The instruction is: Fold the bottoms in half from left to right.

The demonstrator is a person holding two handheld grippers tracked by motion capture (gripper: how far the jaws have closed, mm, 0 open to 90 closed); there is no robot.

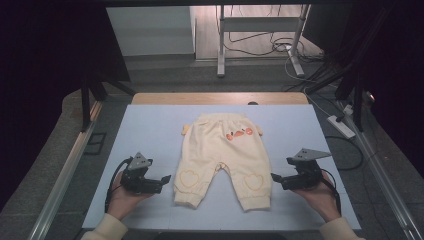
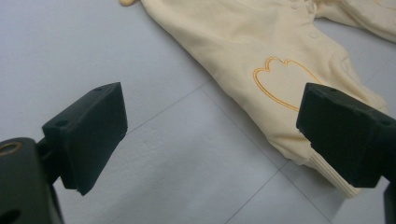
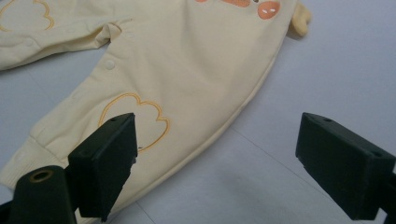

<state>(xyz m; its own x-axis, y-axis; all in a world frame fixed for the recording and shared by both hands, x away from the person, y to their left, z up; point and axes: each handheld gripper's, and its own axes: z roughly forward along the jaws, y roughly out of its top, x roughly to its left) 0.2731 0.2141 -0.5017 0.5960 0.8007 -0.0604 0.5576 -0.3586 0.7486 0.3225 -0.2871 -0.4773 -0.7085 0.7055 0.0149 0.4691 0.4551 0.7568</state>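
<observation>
- So there's a pair of pale yellow baby pants (image 1: 220, 157) lying flat in the middle of the light blue surface (image 1: 150, 130), waistband at the far side, both legs pointing back toward the person.
- Each knee has an orange heart outline (image 1: 188, 177) stitched on it, and there's an orange print (image 1: 239, 133) up near the waistband.
- The left gripper (image 1: 165, 178) sits just off the left leg's cuff, held low in the person's left hand (image 1: 122, 197). Its jaws are wide apart with nothing between them, only bare surface, and they aren't touching the fabric.
- In the left gripper view the ribbed cuff (image 2: 327, 170) sits right by one jaw, partly hidden behind it.
- The right gripper (image 1: 275, 177) mirrors that, just beside the right leg, held in the right hand (image 1: 320, 197). Jaws are fully spread too, holding nothing.
- In the right gripper view the pant leg's outer edge runs in past one jaw, with bare surface in the rest of the gap.
</observation>
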